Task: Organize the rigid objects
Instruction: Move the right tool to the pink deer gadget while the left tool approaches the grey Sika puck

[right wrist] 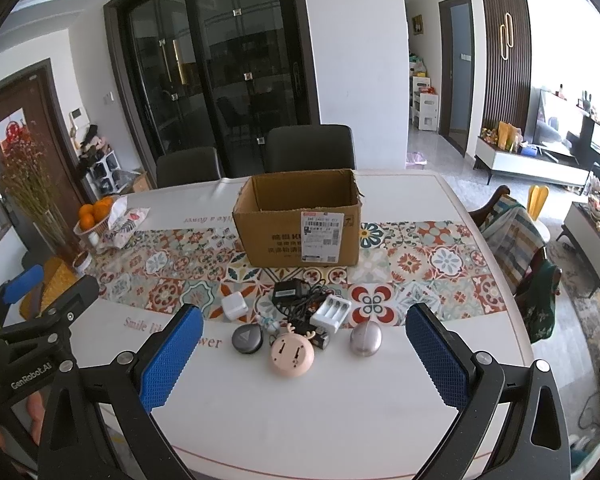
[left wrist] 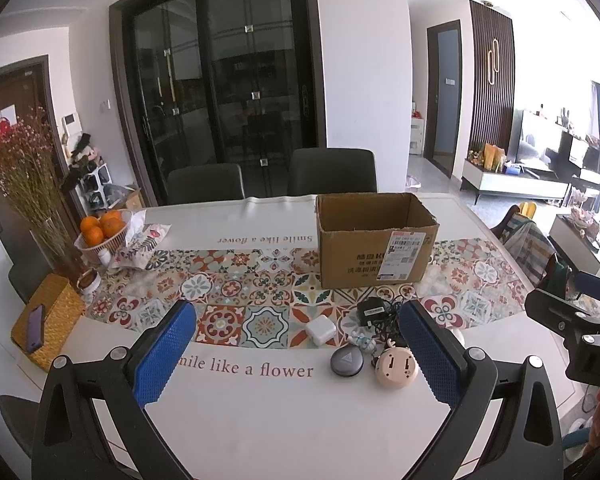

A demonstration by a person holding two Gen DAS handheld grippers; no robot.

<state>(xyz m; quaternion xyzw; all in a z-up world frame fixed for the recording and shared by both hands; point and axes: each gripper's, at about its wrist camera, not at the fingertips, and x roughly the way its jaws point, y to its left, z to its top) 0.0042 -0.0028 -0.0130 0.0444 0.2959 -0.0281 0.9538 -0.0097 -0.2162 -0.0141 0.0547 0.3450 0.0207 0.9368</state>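
Observation:
An open cardboard box (right wrist: 300,224) stands on the patterned runner, also in the left wrist view (left wrist: 374,238). In front of it lie a white charger cube (right wrist: 235,306), a black adapter with cables (right wrist: 288,291), a white battery charger (right wrist: 332,310), a grey round disc (right wrist: 247,339), a pink round gadget (right wrist: 292,356) and a silver oval case (right wrist: 365,339). My right gripper (right wrist: 304,348) is open above the table's near edge, facing them. My left gripper (left wrist: 300,344) is open, left of the cluster; the disc (left wrist: 346,362) and pink gadget (left wrist: 396,366) lie by its right finger.
A woven basket with a phone (left wrist: 46,330), a bowl of oranges (left wrist: 100,228), a snack bag (left wrist: 140,244) and a vase of dried flowers (left wrist: 32,184) stand at the table's left. Two dark chairs (right wrist: 308,148) sit behind the table, another chair (right wrist: 516,232) at the right.

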